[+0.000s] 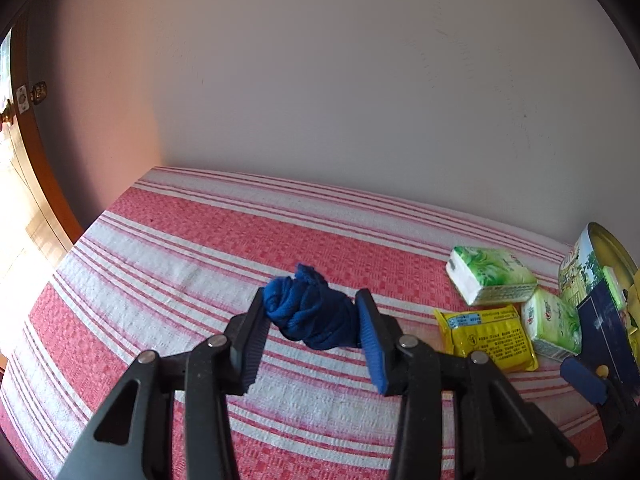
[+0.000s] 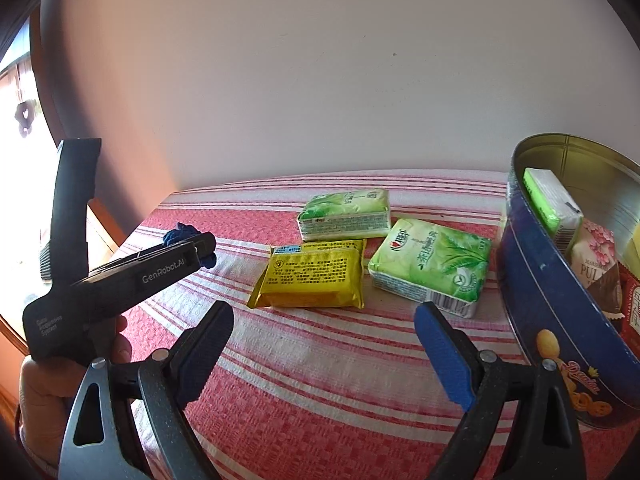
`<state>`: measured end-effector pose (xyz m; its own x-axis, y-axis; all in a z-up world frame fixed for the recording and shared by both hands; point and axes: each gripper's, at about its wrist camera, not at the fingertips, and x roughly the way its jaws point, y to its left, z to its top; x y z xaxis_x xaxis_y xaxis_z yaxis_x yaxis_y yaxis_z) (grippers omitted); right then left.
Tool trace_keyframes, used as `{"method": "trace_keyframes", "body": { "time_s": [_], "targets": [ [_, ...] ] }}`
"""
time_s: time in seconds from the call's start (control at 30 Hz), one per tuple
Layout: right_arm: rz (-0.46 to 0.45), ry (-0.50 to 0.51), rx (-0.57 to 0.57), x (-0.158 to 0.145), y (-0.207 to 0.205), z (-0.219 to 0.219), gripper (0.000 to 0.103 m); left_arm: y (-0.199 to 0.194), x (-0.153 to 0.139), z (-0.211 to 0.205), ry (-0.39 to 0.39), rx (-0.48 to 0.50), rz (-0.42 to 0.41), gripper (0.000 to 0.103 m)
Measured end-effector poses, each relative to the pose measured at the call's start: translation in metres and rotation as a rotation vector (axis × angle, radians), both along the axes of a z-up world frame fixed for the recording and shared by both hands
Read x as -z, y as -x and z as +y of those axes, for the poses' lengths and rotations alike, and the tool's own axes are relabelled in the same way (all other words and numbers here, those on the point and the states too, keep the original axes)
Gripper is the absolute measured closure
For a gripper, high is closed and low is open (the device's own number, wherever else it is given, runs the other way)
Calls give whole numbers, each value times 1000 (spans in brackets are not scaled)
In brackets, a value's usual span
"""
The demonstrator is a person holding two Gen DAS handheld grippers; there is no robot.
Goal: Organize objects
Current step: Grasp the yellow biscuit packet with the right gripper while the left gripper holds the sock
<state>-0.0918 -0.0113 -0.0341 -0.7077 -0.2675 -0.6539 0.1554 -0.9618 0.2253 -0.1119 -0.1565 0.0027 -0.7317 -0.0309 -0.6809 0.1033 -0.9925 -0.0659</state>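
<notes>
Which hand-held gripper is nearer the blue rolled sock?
Left. The left hand-held gripper has its fingers on either side of the blue rolled sock. The right hand-held gripper hangs open near the yellow packet, well away from it.

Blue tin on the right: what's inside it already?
The blue tin holds a green tissue pack standing on edge, a pink-flowered packet beside it, and something red-and-white near the rim. The tin's wall hides its floor and anything lower.

A red-and-white striped cloth (image 2: pixel 320 360) covers the surface — on it lie a yellow packet (image 2: pixel 310 276), two green tissue packs (image 2: pixel 346 214) (image 2: pixel 432 266) (at its twelve and three o'clock), a blue tin (image 2: pixel 560 320) and a blue sock (image 1: pixel 310 314).
</notes>
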Motion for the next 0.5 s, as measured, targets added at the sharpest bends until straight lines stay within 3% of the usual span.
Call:
{"method": "trace_keyframes", "body": {
  "time_s": [0.17, 0.37, 0.4, 0.43, 0.47, 0.5],
  "targets": [
    [-116, -19, 16, 17, 36, -19, 9, -14, -14, -4, -18, 17, 60, 61],
    [-139, -147, 77, 20, 59, -39, 9, -15, -25, -16, -48, 38, 106, 61],
    [-141, -175, 79, 21, 60, -42, 11, -16, -26, -17, -54, 37, 107, 61],
    [-135, -198, 82, 20, 60, -44, 24, -16, -27, -16, -57, 32, 107, 61],
    [-127, -203, 78, 19, 59, -44, 30, -13, -24, -18, -55, 26, 105, 61],
    [-126, -194, 68, 20, 59, -42, 30, -15, -25, -16, -53, 20, 101, 61]
  ]
}}
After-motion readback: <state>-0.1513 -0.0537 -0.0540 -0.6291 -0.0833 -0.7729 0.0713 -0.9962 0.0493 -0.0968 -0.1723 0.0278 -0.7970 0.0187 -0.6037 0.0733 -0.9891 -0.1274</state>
